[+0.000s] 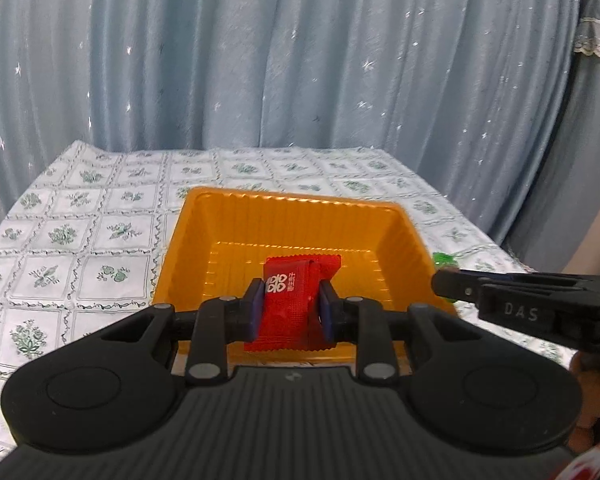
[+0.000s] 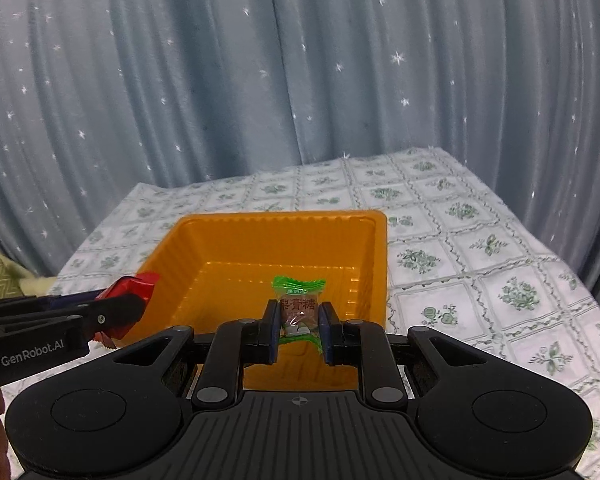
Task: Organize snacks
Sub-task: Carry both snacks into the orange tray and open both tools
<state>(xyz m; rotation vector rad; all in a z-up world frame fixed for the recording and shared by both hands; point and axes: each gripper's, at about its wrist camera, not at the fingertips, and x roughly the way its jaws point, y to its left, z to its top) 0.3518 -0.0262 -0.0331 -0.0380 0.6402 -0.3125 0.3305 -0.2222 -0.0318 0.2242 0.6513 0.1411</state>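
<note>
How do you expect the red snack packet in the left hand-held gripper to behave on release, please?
The red snack packet is creased between the pads, so it is probably soft and light. Being flat, it should drop into the orange tray without rolling.

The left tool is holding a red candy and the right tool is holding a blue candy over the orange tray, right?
Almost. The right tool holds a green-wrapped candy, not a blue one; the right wrist view shows it. The rest is right: the left tool holds the red candy, and both are over the orange tray.
</note>
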